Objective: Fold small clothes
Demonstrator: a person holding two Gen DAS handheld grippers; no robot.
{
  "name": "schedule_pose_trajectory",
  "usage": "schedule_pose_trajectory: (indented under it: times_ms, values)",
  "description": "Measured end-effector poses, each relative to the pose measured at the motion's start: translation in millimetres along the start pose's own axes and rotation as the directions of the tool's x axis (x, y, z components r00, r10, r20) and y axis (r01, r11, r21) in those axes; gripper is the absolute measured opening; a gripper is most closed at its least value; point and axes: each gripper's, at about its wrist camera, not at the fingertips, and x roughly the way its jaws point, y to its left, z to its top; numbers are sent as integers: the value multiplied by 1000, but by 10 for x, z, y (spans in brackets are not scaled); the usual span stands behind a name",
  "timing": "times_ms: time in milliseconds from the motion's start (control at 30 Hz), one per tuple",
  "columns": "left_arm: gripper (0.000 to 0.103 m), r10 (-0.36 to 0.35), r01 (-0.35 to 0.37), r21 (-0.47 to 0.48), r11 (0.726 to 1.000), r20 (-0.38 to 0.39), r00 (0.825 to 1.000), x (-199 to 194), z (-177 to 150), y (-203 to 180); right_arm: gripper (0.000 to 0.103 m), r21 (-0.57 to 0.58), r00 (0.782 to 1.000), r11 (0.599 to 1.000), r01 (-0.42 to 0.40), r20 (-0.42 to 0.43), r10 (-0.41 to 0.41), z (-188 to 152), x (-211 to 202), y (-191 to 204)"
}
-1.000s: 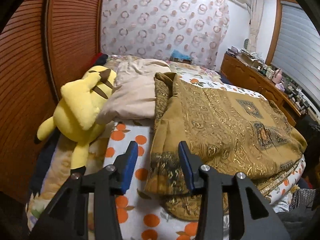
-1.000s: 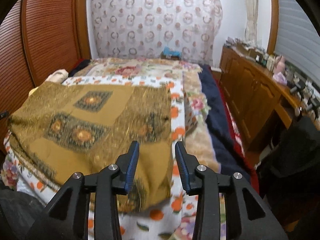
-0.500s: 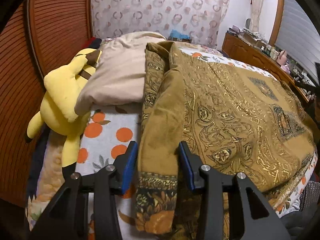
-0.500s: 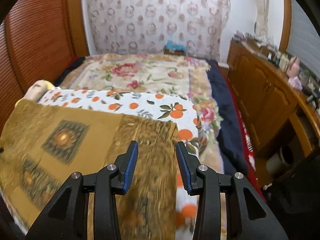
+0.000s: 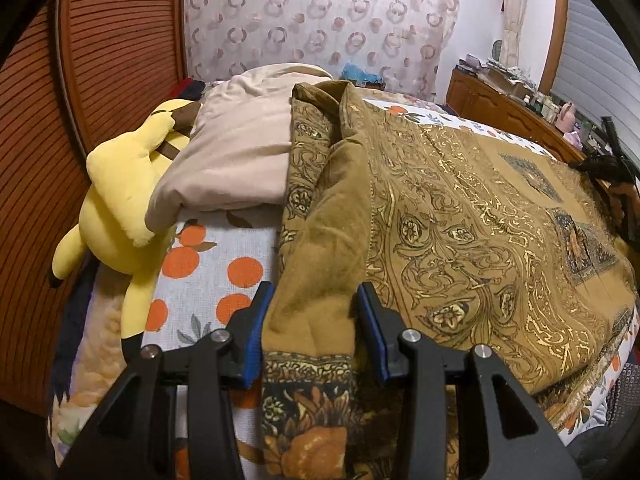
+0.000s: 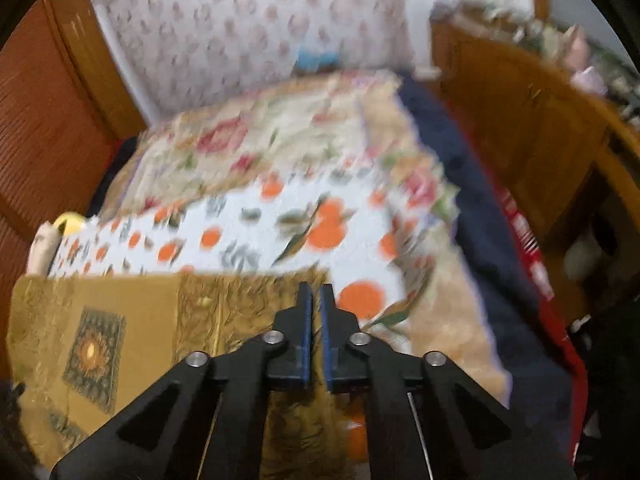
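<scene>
- Right, biggest first: the bed [image 5: 208, 276], with its orange-print sheet, runs out ahead of both sets of fingers.
- Draped over it is the brown gold-patterned garment [image 5: 460, 216], spread from the left fingers across to the far right; in the right wrist view its corner [image 6: 248, 300] lies directly under the fingertips.
- Beyond the left fingers, up and to their left, a beige pillow [image 5: 236, 152] butts against the garment's collar end.
- Left of that pillow, a yellow plush toy [image 5: 120, 200] lies well clear of the cloth.
- Left gripper [image 5: 314, 332]: jaws wide apart, straddling a plain brown fold of the garment, pads on either side, nothing pinched yet.
- Right gripper [image 6: 314, 332]: jaws nearly together, only a slit between the blue pads. This view is blurred, so I judge it is pinching the garment's corner edge, though the cloth between the pads is hard to make out.
- To do this step well, I'd say: push the left fingers down so the fold sits deep between the pads before closing, catching every layer rather than just the top one.
- Then match the two grips on the same hem, so the lift comes up level and the fold lands square, away from the pillow.
</scene>
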Motion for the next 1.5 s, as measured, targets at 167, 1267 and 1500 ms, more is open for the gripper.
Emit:
schedule_pose_trajectory:
  times_ms: [167, 1267, 1500]
  values:
    - [41, -1, 1, -4, 1000, 2, 1000, 0, -5, 10, 0, 27, 995, 994, 102, 19, -103, 14, -102, -131]
    - [3, -73, 67, 57, 996, 118, 990, -489, 282, -405, 48, -339, 993, 935, -107, -89, 81, -1595, -727, 852]
    - [3, -91, 78, 90, 993, 161, 983, -613, 422, -608, 57, -343, 997, 936, -72, -62, 53, -1628, -739, 863]
